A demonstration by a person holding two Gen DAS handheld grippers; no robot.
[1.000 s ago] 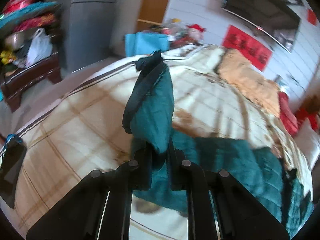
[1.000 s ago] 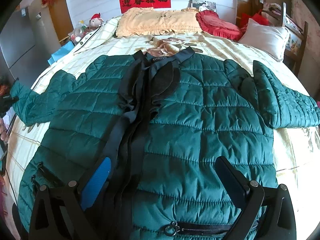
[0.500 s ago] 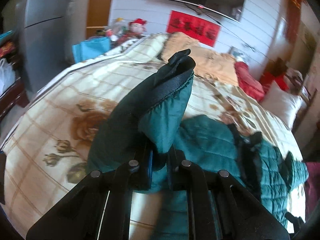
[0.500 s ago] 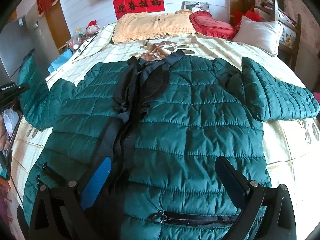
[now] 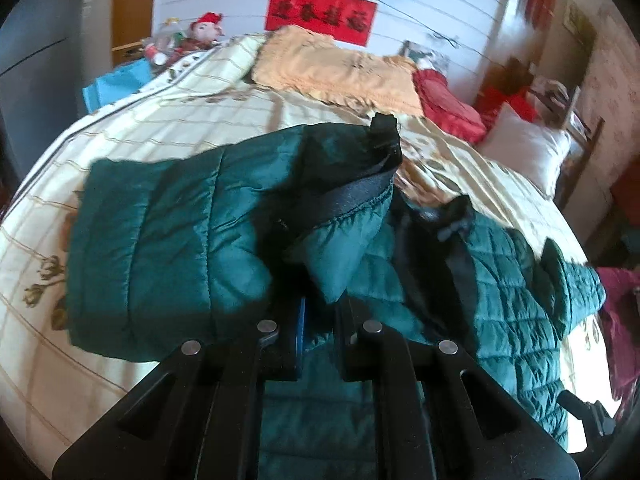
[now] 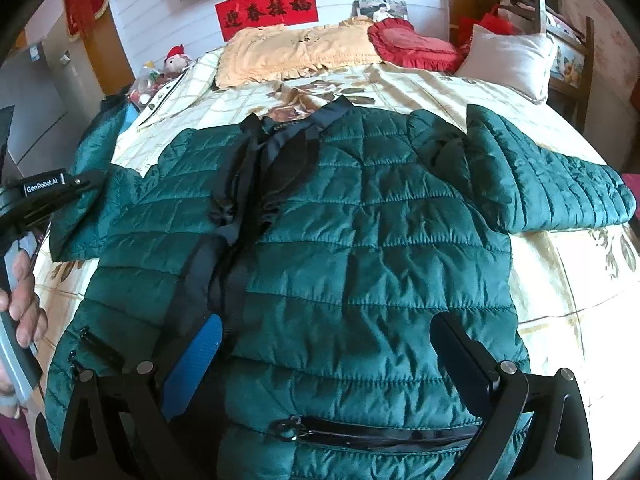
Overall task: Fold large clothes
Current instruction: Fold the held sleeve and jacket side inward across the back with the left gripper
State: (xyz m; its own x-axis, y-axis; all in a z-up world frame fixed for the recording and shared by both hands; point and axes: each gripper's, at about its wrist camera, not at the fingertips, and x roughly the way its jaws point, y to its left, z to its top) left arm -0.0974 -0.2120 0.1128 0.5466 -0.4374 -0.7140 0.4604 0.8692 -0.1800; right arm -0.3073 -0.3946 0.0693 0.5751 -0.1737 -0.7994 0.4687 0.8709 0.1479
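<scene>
left gripper [image 5: 318,316]: fingers pressed together on the cuff [image 5: 352,216] of the jacket's sleeve [image 5: 168,248], the black elastic band of the cuff standing up past the fingertips and the padded sleeve draped off to the gripper's left over the bed [image 5: 180,120]. right gripper [image 6: 324,356]: fingers spread wide and holding nothing, poised low over the hem of the jacket [image 6: 360,240], one blue pad [image 6: 196,360] beside the dark zip line and the other finger above the pocket zip [image 6: 376,436]. the jacket lies face up and flat on the bed, collar toward the pillows [image 6: 296,56] and hem toward the right gripper, so its long axis runs away from that gripper. the held sleeve leaves the body on the jacket's left edge as seen from the right wrist view; the other sleeve [image 6: 560,188] lies bent on the bed at the far right, well apart from both grippers. judgement: the step in hand is folding the left sleeve across the chest; the body lies to the right of the left gripper's fingers, so the carry runs crosswise to the zip line, and the left gripper is the nearer tool. the slick padded cloth may slip or spring back once let go.
</scene>
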